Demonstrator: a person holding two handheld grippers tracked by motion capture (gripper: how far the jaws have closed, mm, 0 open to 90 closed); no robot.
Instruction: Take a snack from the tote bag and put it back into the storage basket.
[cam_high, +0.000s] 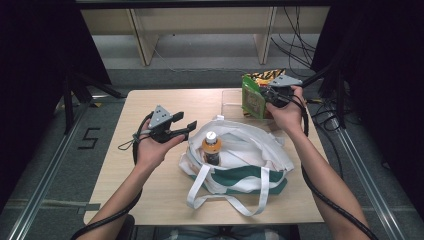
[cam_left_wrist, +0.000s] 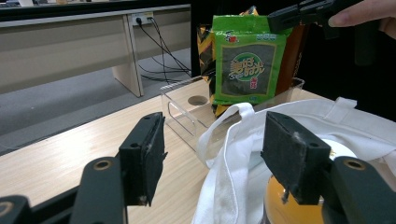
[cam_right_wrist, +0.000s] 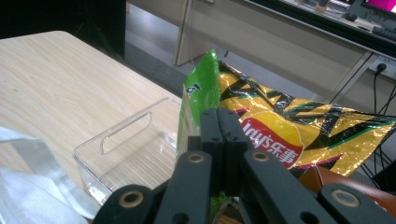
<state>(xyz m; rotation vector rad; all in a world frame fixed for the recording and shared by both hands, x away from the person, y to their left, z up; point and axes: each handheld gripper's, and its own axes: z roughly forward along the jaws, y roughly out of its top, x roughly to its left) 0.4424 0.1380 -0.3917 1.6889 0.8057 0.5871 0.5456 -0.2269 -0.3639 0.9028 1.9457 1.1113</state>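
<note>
Table (cam_high: 150, 190): pale wood top, on which every item below is set.
Tote bag (cam_high: 240, 160): white cloth with a green band, slumped at table centre with its mouth open; soft walls, expected to sag if pushed.
Clear bin (cam_right_wrist: 126, 154): transparent plastic tray with a cut-out handle, seen behind the bag at the far right of the table; the packets are stood in it.
Chips packet (cam_right_wrist: 299, 135): yellow and black, air-filled, leaned just behind the green packet.
Green packet (cam_left_wrist: 247, 65): flat seaweed-type snack pack, held upright over the clear bin, its top edge pinched. Judged very light, thin and crinkly; the film is likely slippery and the contents brittle, so a firm squeeze on the body is to be avoided. The sealed top seam is judged the best hold, as taken now.
Bottle (cam_high: 211, 147): orange-capped, stood upright inside the tote bag, just beside the left gripper.
Right gripper (cam_high: 272, 95): jaws pressed together on the top edge of the green packet; the clamp is seen plainly in the right gripper view.
Left gripper (cam_high: 186, 129): jaws spread apart with nothing between the pads; held at the bag's left rim, 1 strap seen just beyond the pads (cam_left_wrist: 144, 156).
</note>
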